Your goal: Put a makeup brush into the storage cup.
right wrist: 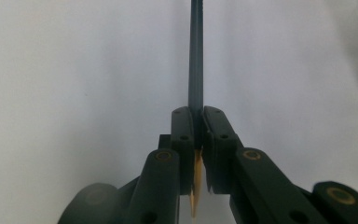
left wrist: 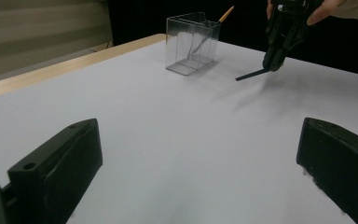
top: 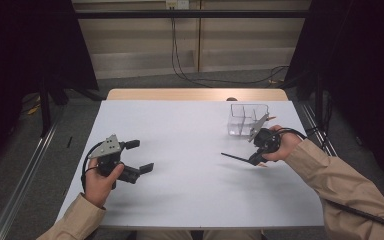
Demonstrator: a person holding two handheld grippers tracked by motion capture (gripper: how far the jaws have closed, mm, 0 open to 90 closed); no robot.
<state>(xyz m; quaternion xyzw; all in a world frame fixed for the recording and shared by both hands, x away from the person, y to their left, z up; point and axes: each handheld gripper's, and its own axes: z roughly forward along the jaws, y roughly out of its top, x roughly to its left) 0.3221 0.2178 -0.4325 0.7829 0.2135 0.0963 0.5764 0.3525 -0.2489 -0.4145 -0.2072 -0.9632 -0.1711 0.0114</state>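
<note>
The right hand-held gripper [top: 256, 158] pinches a dark pencil [top: 236, 158] near the clear organizer box [top: 248, 120], ready for dropping in; the left hand-held gripper [top: 139, 156] waits spread.

The dark pencil [right wrist: 196, 56] runs off the right gripper view's top edge, its sharpened end hidden between the claw's jaws.

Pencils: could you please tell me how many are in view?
2: a dark pencil clamped in the right tool, and another leaning inside the clear container.

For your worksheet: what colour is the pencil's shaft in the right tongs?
Dark blue-grey pencil; clearest in the right gripper view.
</note>
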